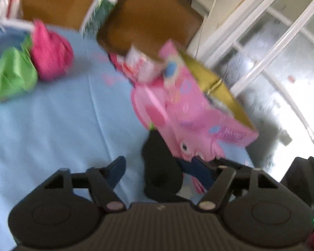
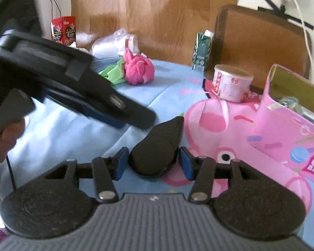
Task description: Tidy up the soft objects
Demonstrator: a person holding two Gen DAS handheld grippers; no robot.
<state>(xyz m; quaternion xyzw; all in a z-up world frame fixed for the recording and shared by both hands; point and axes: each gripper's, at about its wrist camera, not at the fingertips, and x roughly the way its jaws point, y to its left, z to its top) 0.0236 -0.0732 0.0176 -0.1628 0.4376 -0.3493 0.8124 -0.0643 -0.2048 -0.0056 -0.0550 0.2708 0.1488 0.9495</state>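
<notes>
A black soft object point(image 2: 155, 146) lies on the light blue bedspread point(image 2: 62, 129), right between the blue pads of my open right gripper point(image 2: 153, 163); the pads stand a little apart from its sides. It also shows in the blurred left wrist view point(image 1: 160, 165), between the wide-open fingers of my left gripper point(image 1: 157, 171), which is empty. The left gripper point(image 2: 79, 96) reaches in from the left in the right wrist view. A pink plush point(image 2: 137, 69) and a green cloth point(image 2: 112, 73) lie together farther back, also in the left wrist view, plush point(image 1: 50, 56) and cloth point(image 1: 12, 75).
A pink biscuit box point(image 2: 286, 129) stands open at the right, beside a small white cup point(image 2: 230, 82). A brown chair back point(image 2: 259, 46), a green carton point(image 2: 202, 50), a red carton point(image 2: 63, 28) and a plastic bag point(image 2: 111, 44) line the far side. The bed's edge drops off at the right point(image 1: 251, 152).
</notes>
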